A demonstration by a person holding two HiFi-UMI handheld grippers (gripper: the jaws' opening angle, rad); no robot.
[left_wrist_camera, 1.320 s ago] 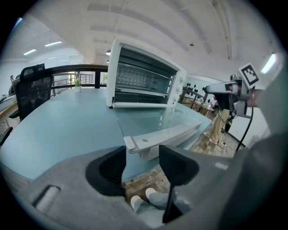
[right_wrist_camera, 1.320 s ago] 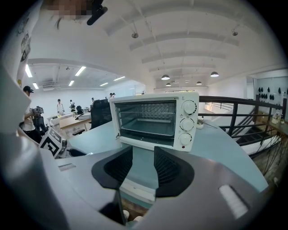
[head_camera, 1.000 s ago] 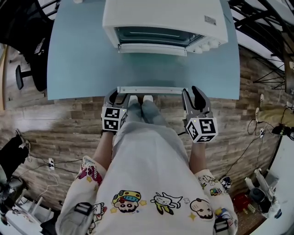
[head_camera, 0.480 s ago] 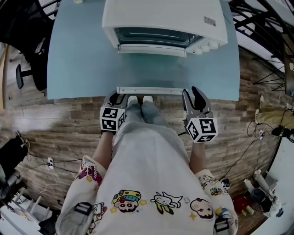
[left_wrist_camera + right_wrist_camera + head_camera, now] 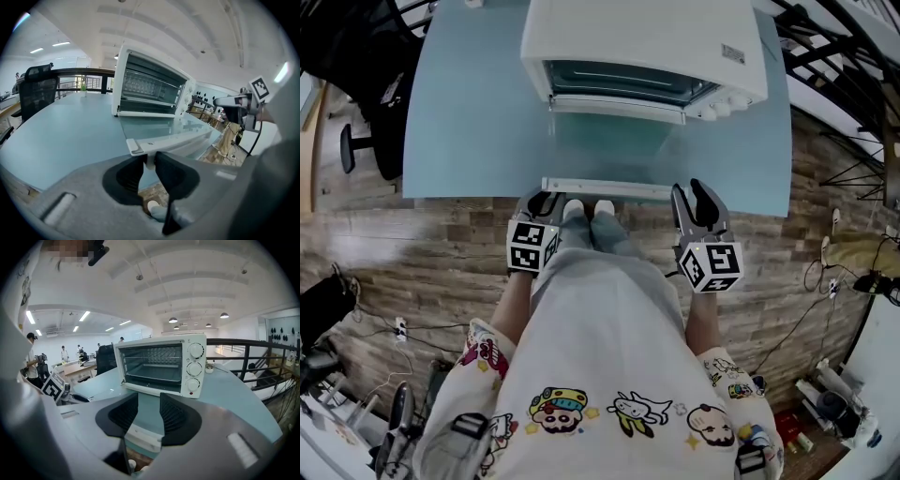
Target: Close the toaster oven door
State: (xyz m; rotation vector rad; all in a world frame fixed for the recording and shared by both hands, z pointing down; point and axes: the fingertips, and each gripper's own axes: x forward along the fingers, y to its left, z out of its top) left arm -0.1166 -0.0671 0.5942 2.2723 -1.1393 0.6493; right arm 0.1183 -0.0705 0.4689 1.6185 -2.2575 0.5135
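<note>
The white toaster oven (image 5: 647, 37) stands at the far side of the pale blue table (image 5: 469, 112), its knobs on the right. Its glass door (image 5: 609, 150) lies folded down flat toward the near edge of the table. The white handle (image 5: 609, 187) runs left to right along the door's near rim, right at the table's edge. The left gripper (image 5: 149, 161) is at the left end of that handle. Its jaws are closing and only a narrow slot remains between them. A white post of the handle fills that slot, with the dark pads (image 5: 171, 168) against it on both sides. The right gripper (image 5: 149, 408) is at the right end of the handle with its jaws clearly apart. The handle's right end shows low in the gap between them, and neither ribbed pad touches it. Through that gap the oven's open cavity and wire rack face the camera. Both grippers sit just past the table's near edge, the person's shoes between them.
</note>
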